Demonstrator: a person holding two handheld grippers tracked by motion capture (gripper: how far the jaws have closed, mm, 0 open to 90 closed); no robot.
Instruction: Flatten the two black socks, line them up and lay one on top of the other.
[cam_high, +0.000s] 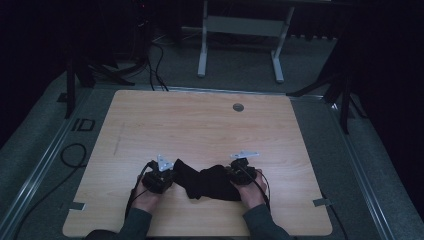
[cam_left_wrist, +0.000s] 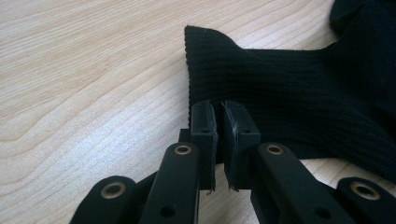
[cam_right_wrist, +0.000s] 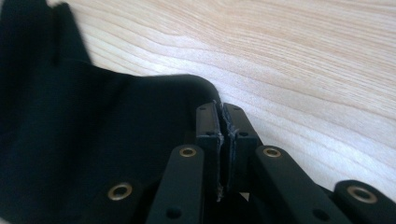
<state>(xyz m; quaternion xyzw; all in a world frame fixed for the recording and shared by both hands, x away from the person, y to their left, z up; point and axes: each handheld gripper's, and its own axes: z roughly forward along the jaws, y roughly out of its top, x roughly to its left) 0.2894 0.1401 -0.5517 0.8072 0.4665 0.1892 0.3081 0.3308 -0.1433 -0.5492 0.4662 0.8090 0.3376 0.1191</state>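
A: Item one?
B: Black cloth, ribbed knit, lying crumpled on the desk near its front edge, between the two hands.

A: Left tongs?
B: Pressed together, pinching the cloth's left end. In the left gripper view the tongs meet on the cloth just below one raised corner of its hem, and the knit runs off to the right.

A: Right tongs?
B: Also pressed together, on the cloth's right end. In the right gripper view the tongs close at a rounded edge of the cloth, which spreads dark to the left; bare wood lies to the right. The fabric seems caught between the pads, though the dark makes the seam hard to read.

A: Hands?
B: Left hand and right hand, each behind its gripper, sleeves coming in from the bottom. A grey plate sits on top of each gripper.

A: Other entries?
B: A round grommet at the far side of the desk, well apart from the cloth. A white frame stands on the floor beyond.
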